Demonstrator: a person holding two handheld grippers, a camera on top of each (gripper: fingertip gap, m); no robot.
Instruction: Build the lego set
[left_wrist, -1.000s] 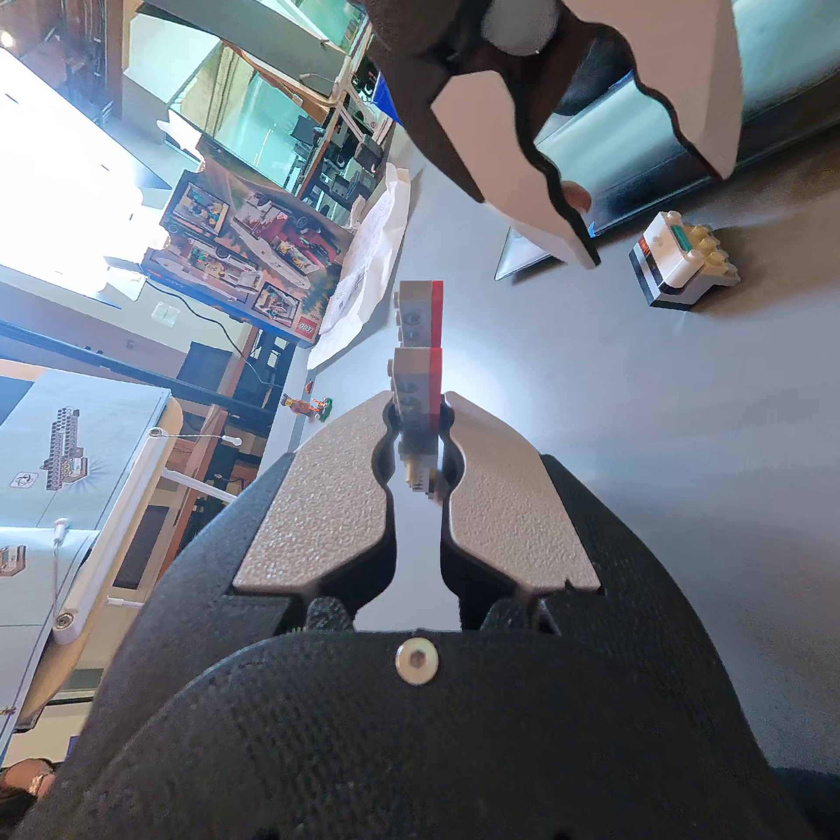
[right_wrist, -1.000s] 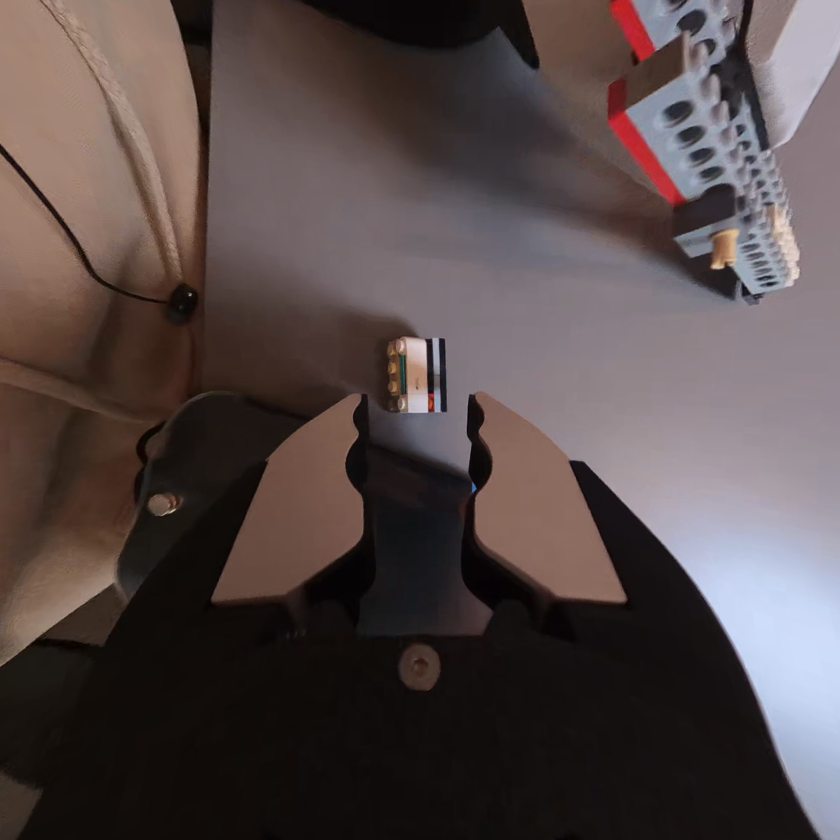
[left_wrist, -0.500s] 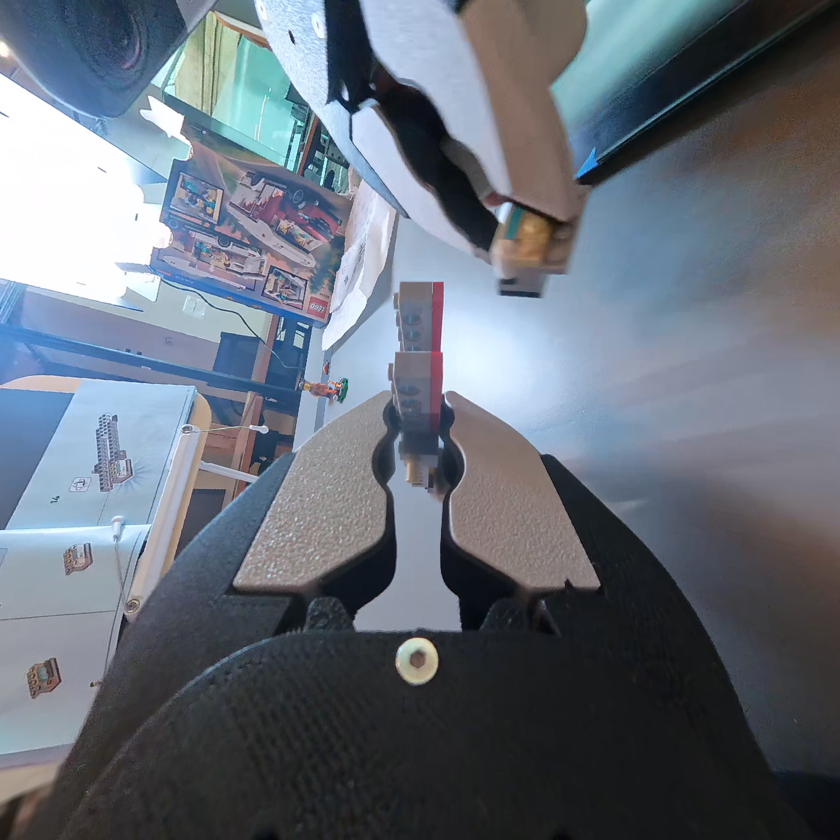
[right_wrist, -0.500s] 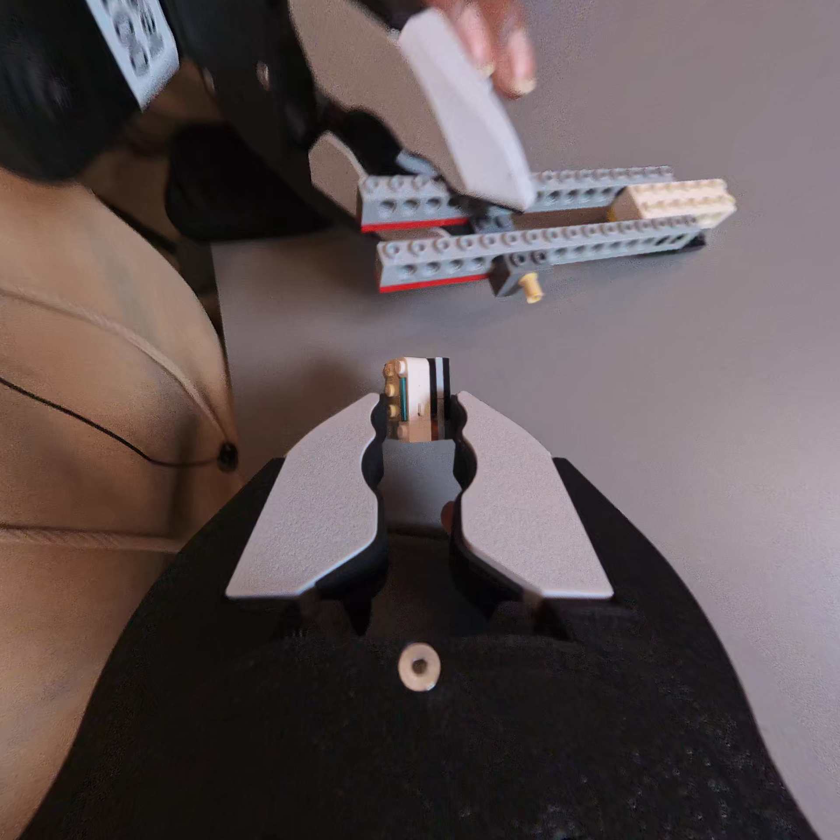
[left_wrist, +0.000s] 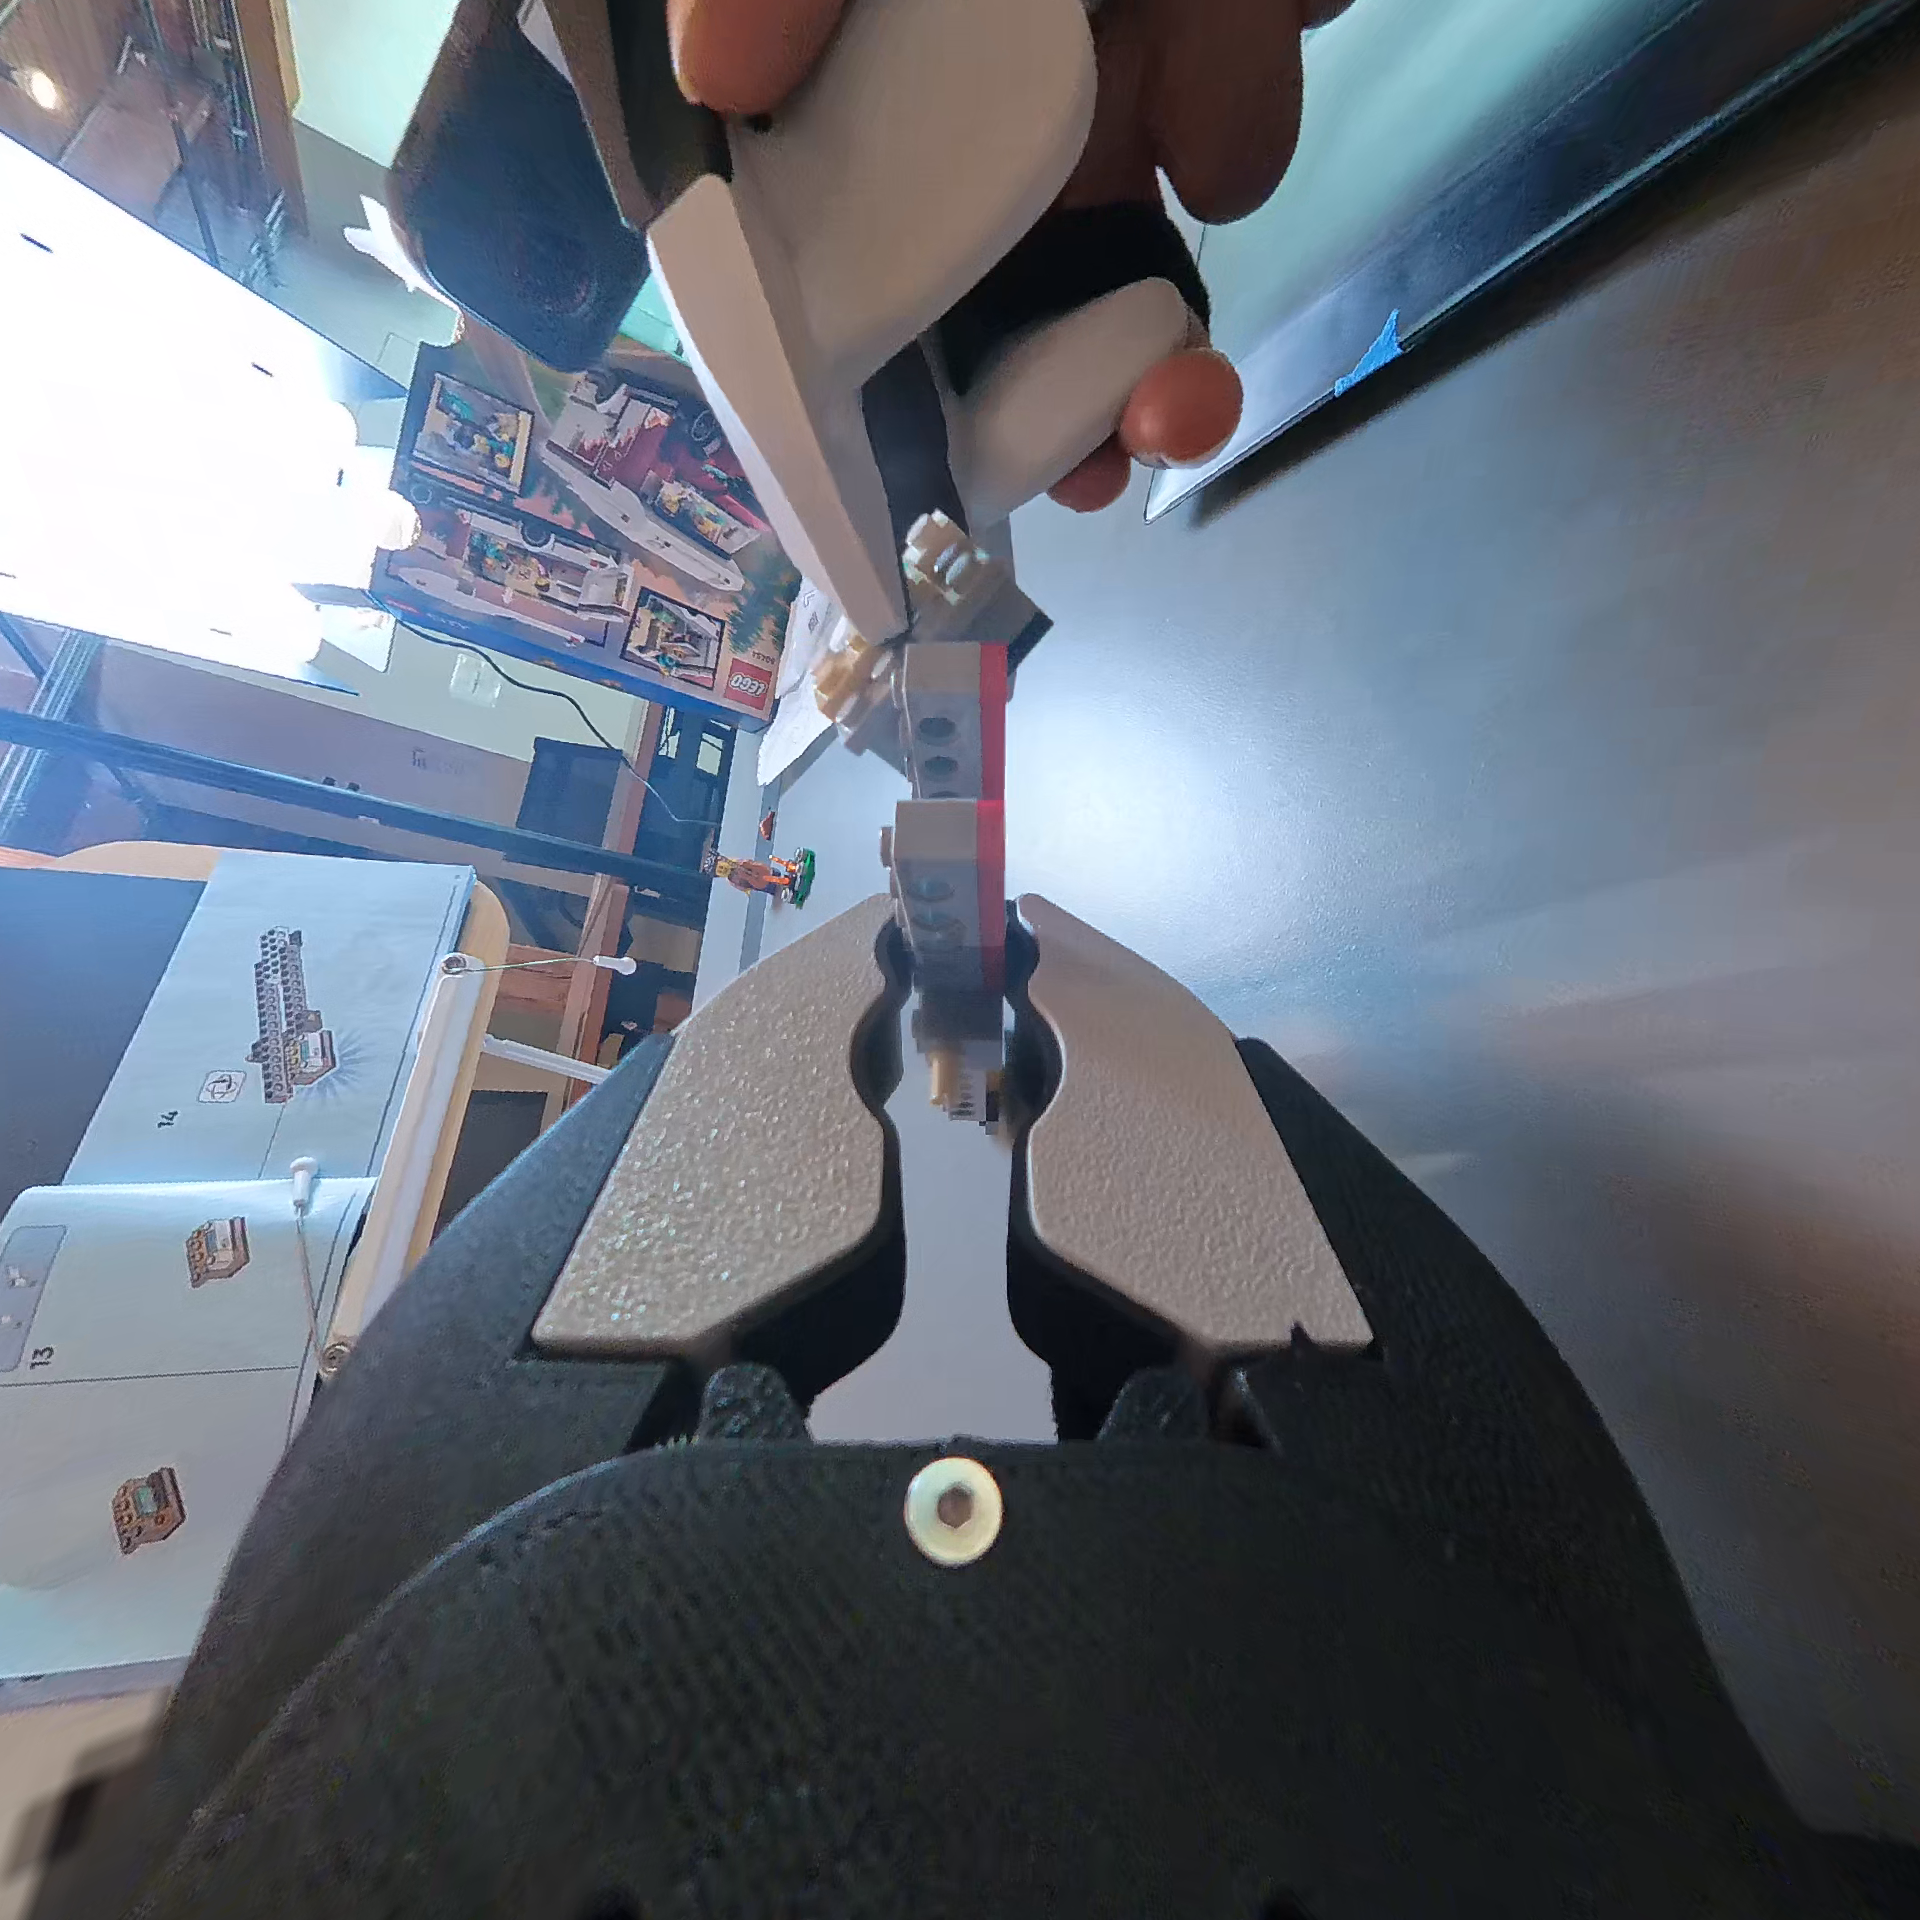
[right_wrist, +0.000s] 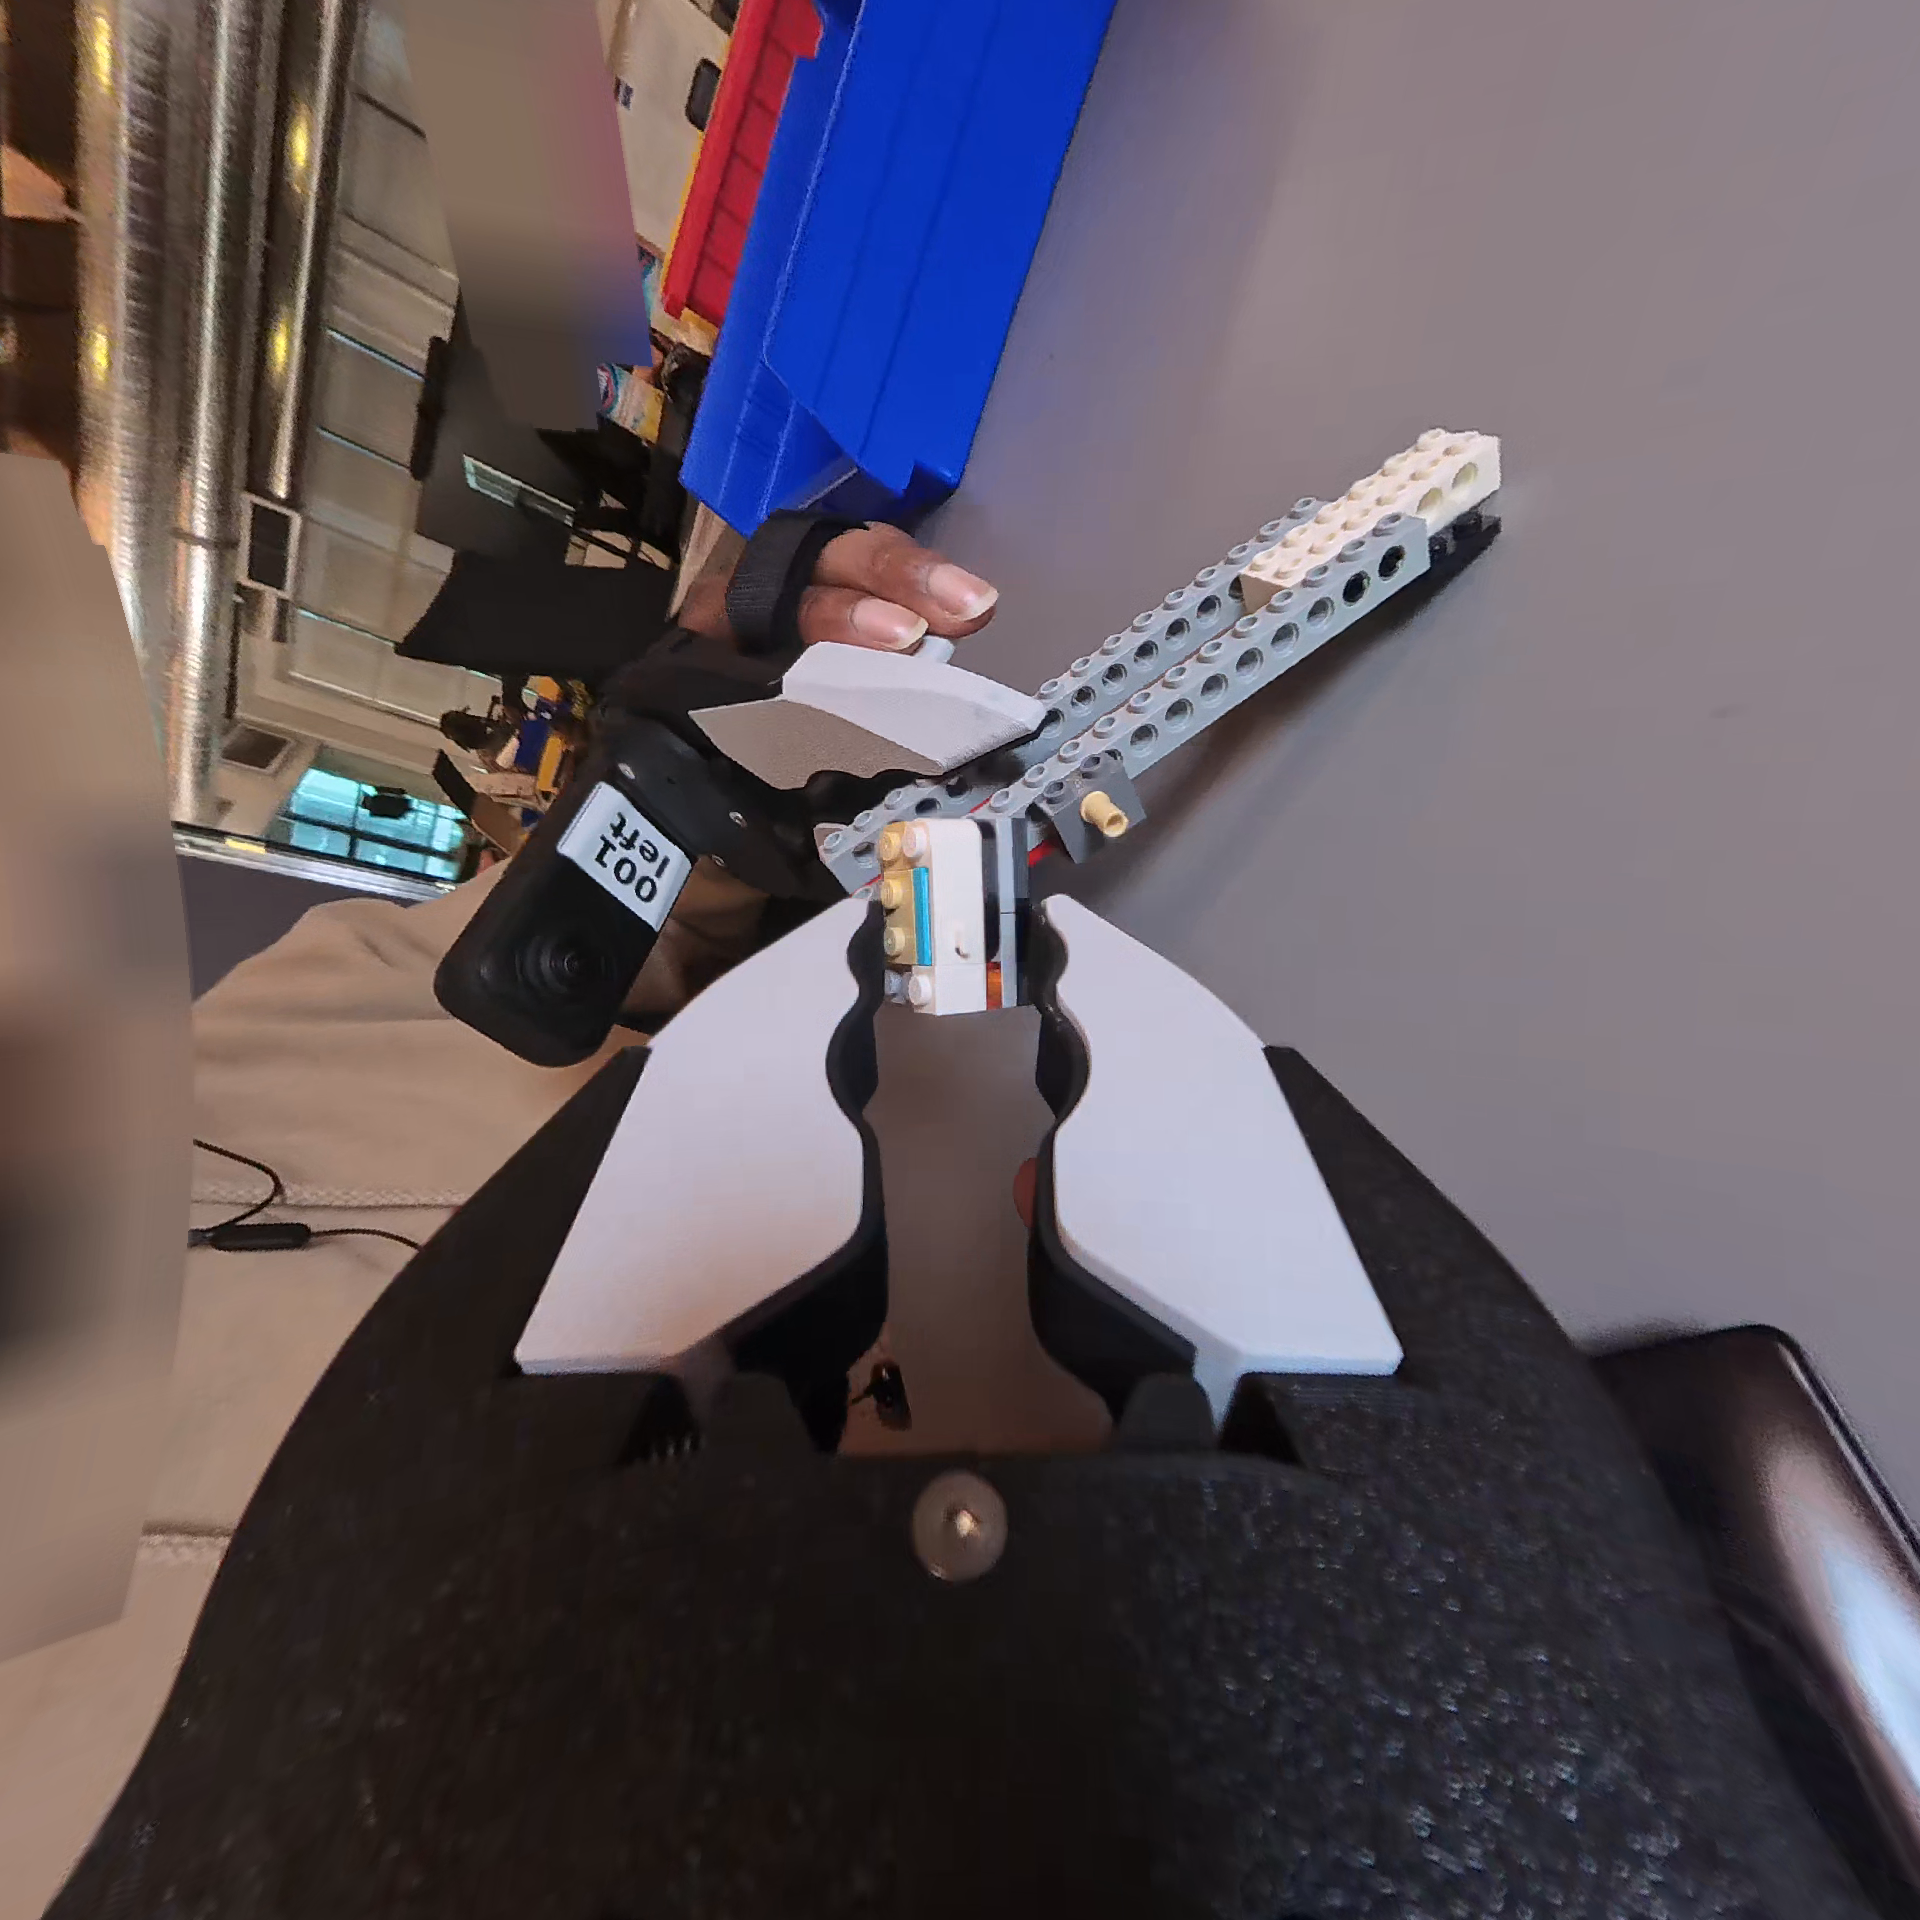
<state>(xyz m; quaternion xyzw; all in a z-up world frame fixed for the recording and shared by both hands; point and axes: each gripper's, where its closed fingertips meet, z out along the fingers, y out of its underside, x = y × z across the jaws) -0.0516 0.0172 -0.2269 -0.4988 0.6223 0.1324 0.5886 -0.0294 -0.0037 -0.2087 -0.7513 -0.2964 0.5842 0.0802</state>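
My left gripper (left_wrist: 954, 935) is shut on a long grey lego beam assembly (left_wrist: 951, 790) with a red underside, held edge-on. In the right wrist view the same assembly (right_wrist: 1226, 665) slants up to the right, ending in white bricks, with the left gripper (right_wrist: 935, 748) clamped on it. My right gripper (right_wrist: 951, 920) is shut on a small white, tan and black lego block (right_wrist: 951, 914) and holds it against the near end of the beams. In the left wrist view the right gripper (left_wrist: 914, 613) presses that block (left_wrist: 951, 582) at the assembly's far end.
A grey table (right_wrist: 1558, 935) lies beneath. A blue bin (right_wrist: 862, 270) and a red one stand at its far edge. A lego box (left_wrist: 582, 530), a paper sheet, a small minifigure (left_wrist: 774, 871) and instruction pages (left_wrist: 208, 1143) lie to the left. A dark board (left_wrist: 1558, 239) is at the back. The grippers' ends are close to 4 centimetres from one another.
My right gripper closed on the small block on the table, lifted it and brought it to the end of the beam assembly. My left gripper kept its grip on the assembly.
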